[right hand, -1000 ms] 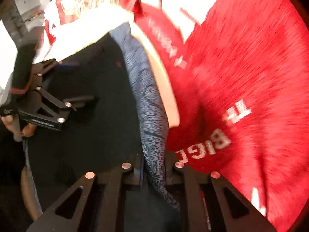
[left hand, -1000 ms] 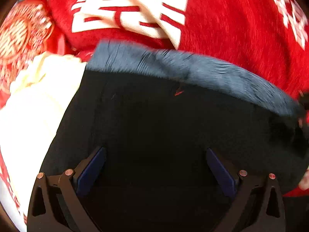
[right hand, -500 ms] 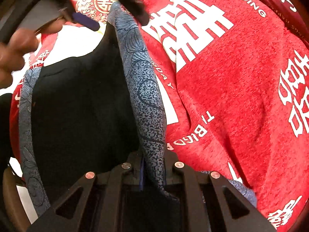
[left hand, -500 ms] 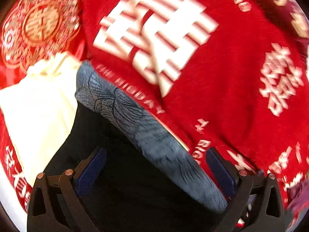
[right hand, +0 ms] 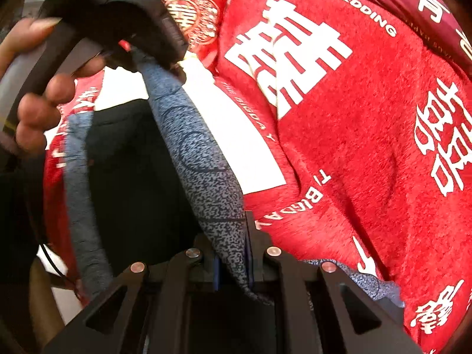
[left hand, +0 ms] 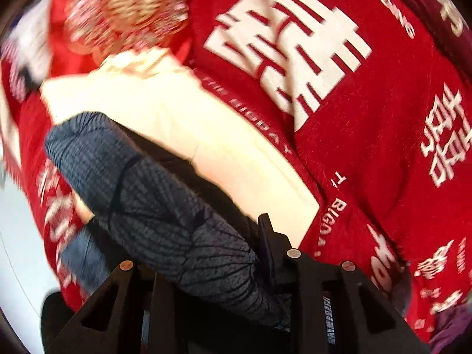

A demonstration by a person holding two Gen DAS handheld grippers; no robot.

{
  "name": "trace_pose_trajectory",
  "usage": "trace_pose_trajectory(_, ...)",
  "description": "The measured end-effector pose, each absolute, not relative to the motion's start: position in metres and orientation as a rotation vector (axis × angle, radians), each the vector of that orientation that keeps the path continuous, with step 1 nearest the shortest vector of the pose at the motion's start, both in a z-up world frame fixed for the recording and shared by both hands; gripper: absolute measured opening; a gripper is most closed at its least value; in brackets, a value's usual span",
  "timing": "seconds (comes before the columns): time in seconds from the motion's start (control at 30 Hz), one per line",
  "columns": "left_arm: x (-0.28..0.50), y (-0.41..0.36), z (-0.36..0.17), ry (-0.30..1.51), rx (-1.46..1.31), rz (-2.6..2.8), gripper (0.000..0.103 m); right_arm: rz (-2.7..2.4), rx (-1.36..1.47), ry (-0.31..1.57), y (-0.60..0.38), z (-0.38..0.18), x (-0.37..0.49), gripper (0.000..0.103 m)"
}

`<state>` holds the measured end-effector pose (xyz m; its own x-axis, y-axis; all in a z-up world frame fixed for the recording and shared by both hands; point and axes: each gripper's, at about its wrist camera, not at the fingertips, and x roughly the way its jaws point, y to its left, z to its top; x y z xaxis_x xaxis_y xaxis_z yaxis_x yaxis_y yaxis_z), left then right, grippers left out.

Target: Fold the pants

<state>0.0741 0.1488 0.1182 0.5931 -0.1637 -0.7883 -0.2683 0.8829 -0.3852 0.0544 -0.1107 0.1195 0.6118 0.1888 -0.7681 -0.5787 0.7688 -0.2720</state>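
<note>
Now pants (right hand: 203, 159) waistband pinched between both jaws.

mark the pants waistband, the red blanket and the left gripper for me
pants waistband (right hand: 203, 159): right wrist view, middle of the blue-grey speckled band.
red blanket (left hand: 368, 147): left wrist view, plain red pile beside the big white character.
left gripper (left hand: 212, 268): left wrist view, between its jaws, shut on the waistband.

A: What can't you make out?
B: The left gripper (left hand: 206, 268) hides its pads under the speckled grey waistband of the black pants (left hand: 165, 206). The round gold emblem on the red blanket (left hand: 126, 6) is smeared by blur.
A: And the hand (right hand: 35, 112)?
B: Cut off by the picture's left edge.
</note>
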Motion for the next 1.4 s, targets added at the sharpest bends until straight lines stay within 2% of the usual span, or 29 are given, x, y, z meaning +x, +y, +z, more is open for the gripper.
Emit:
trace_pose_trajectory(0.13,0.035,0.178,0.094,0.944,-0.556,0.081,0.03,0.536,-0.533,0.802,-0.093,0.123,0.018,0.014)
trace_pose_trajectory(0.3,0.017,0.198,0.025,1.06,-0.647,0.118,0.03,0.563,-0.63,0.886,-0.07,0.071,-0.011,0.014)
trace_pose_trajectory(0.37,0.013,0.203,0.015,1.038,-0.681,0.089,0.031,0.552,-0.657,0.913,-0.063,0.051,-0.017,0.014)
trace_pose_trajectory(0.67,-0.021,0.243,0.034,1.044,-0.687,0.134,0.031,0.496,-0.646,0.943,-0.054,0.033,-0.017,0.014)
trace_pose_trajectory(0.83,-0.031,0.281,0.056,0.98,-0.746,0.258,0.031,0.477,-0.633,0.946,-0.053,0.028,-0.014,0.018)
trace_pose_trajectory(1.03,-0.014,0.249,0.084,0.945,-0.66,0.104,0.031,0.447,-0.65,0.944,-0.049,0.027,-0.017,0.021)
trace_pose_trajectory(1.1,-0.002,0.222,0.079,0.969,-0.573,0.05,0.035,0.437,-0.65,0.956,-0.047,0.029,-0.016,0.026)
trace_pose_trajectory(1.13,0.004,0.215,0.07,1.003,-0.547,0.066,0.048,0.436,-0.652,0.958,-0.047,0.03,-0.017,0.029)
trace_pose_trajectory(1.17,0.008,0.21,0.055,1.064,-0.528,0.109,0.055,0.44,-0.643,0.964,-0.048,0.032,-0.019,0.043)
trace_pose_trajectory(1.2,0.011,0.209,0.037,1.127,-0.522,0.142,0.056,0.455,-0.622,0.973,-0.049,0.035,-0.021,0.064)
trace_pose_trajectory(1.27,0.01,0.21,0.015,1.177,-0.542,0.141,0.056,0.509,-0.569,0.983,-0.053,0.044,-0.03,0.079)
trace_pose_trajectory(1.4,0.007,0.211,0.026,1.147,-0.514,0.145,0.056,0.496,-0.583,0.938,-0.058,0.06,-0.055,0.08)
